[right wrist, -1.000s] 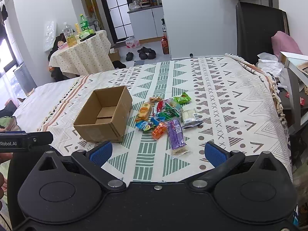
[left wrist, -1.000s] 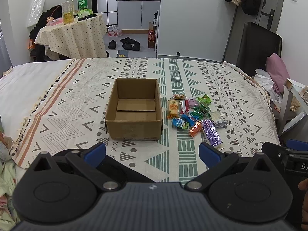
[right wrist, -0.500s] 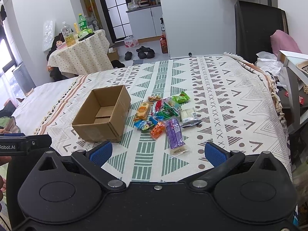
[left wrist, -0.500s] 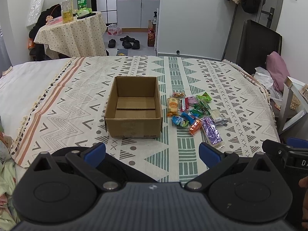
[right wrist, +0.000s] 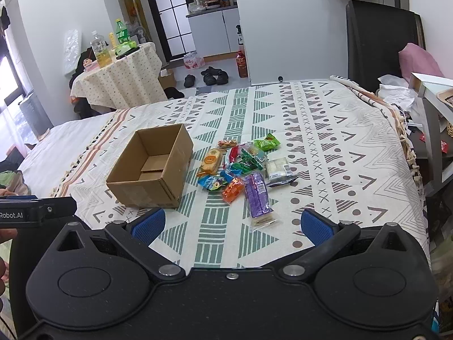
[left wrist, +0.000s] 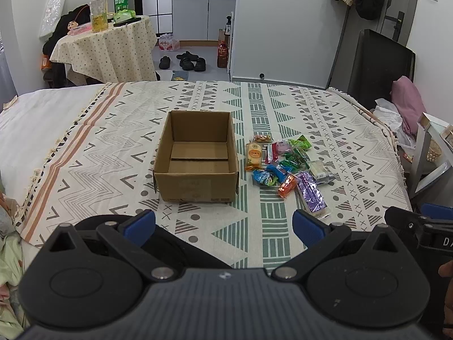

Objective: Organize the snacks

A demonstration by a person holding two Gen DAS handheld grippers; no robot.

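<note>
The left claw [left wrist: 223, 223] hangs wide and empty above the near edge of the bed [left wrist: 354, 141]; the right claw [right wrist: 230, 225] is likewise spread wide, holding nothing. Beyond them, on the patterned bedspread, an open cardboard box [left wrist: 195, 189] stands empty, its flaps folded inside; just beside it, on its right, the snacks [left wrist: 283, 164] lie in a loose heap, some overlapping. Nearest the right claw is a purple packet [right wrist: 257, 195], long and flat, with an orange packet [right wrist: 233, 189] touching its left side; a yellow biscuit pack [right wrist: 211, 160] lies closest to the box. Farther back, a small table with bottles [left wrist: 99, 14] and shoes on the floor play no part.

The task looks barely begun — no snack is in the box yet. The step in hand appears to be the approach to a first pick; the next move likely calls for lowering the right claw over the purple packet, closing across its narrow width, then carrying it left to the box — thin, slippery wrappers may slide.
</note>
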